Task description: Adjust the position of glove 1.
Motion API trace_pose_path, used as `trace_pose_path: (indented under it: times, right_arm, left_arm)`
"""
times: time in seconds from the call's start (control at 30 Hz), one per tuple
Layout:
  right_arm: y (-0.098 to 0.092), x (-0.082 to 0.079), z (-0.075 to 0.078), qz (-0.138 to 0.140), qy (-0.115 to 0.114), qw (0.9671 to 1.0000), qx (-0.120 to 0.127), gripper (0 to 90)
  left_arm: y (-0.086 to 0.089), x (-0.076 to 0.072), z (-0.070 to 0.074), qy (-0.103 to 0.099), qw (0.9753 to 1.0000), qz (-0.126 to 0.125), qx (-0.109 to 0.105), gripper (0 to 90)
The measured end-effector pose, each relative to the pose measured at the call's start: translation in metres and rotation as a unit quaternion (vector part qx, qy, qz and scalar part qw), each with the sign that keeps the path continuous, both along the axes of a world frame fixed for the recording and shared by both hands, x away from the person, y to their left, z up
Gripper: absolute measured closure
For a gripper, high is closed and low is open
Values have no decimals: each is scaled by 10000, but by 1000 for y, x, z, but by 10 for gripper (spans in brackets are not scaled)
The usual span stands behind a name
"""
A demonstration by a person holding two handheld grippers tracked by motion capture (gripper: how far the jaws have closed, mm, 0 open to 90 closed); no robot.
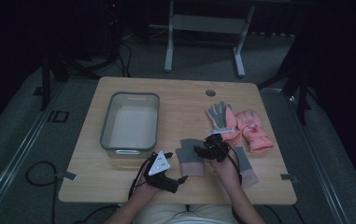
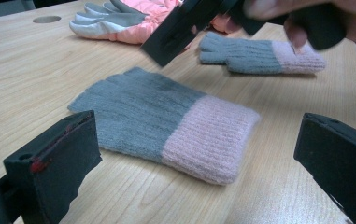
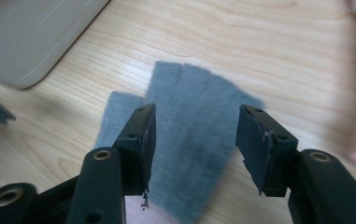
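A grey knit glove with a pink cuff [image 1: 190, 157] lies flat near the table's front, its fingers pointing away from me. My left gripper [image 1: 180, 181] is open just before its cuff, and the glove [image 2: 166, 121] lies ahead between the wide jaws [image 2: 199, 128]. My right gripper [image 1: 200, 150] hovers open over the glove's grey fingers [image 3: 194, 140], one jaw on each side [image 3: 196, 114], gripping nothing. A matching knit glove [image 1: 245, 169] [image 2: 259, 53] lies to the right. The right gripper [image 2: 180, 28] hangs above the table in the left gripper view.
A clear plastic bin [image 1: 131, 123] [image 3: 31, 32] stands empty at the left of the table. A pair of pink padded gloves [image 1: 241, 125] [image 2: 119, 21] lies at the back right. A round cable hole [image 1: 210, 92] is near the far edge.
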State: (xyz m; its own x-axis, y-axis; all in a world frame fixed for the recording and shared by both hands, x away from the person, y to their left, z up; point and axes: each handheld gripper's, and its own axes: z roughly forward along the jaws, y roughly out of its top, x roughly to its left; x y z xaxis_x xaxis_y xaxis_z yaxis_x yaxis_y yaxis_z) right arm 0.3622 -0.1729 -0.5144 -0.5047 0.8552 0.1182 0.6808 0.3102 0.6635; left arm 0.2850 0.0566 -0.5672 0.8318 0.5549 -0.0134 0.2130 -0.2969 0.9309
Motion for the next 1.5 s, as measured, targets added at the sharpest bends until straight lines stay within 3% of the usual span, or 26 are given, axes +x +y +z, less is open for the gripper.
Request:
trace_pose_path:
  times: [0.2,0.47,0.67,0.87,0.9,0.97,1.13,1.23,1.33,1.4,1.47,1.5]
  right_arm:
    - [-32,-2,14,374,-241,9990,-102,522]
    - [-90,-8,31,898,-607,9939,-207,590]
    - [-121,-14,31,1013,-696,9916,-393,591]
    - [-135,-18,18,987,-451,9926,-545,587]
    - [-142,-21,3,957,-230,9929,-673,588]
    - [-146,-22,-5,958,-151,9926,-732,586]
    - [-151,-22,-22,1048,-43,9905,-888,571]
    - [-153,-22,-24,1082,-83,9906,-833,574]
    - [-150,-25,-26,1222,-253,9871,-1006,655]
    - [-148,-27,-26,1142,-183,9889,-932,776]
    - [-148,-27,-26,1142,-183,9889,-932,776]
    - [-145,-28,-25,1027,-117,9898,-978,817]
  left_arm:
    - [0,0,0,-5,10000,0,0,0]
    - [0,-1,0,-17,10000,0,1,0]
    - [0,-1,0,-14,10000,-2,-7,0]
    - [0,-1,0,-17,10000,-1,-3,0]
    - [0,-1,0,-12,10000,1,-13,0]
    - [0,-1,0,-12,10000,3,-7,0]
    - [0,0,0,-4,10000,9,-14,0]
    - [0,0,0,-4,10000,8,-14,0]
    - [0,0,0,0,10000,11,-17,0]
    - [0,0,0,2,10000,13,-19,0]
    - [0,0,0,2,10000,14,-22,0]
    - [0,0,0,1,10000,15,-19,0]
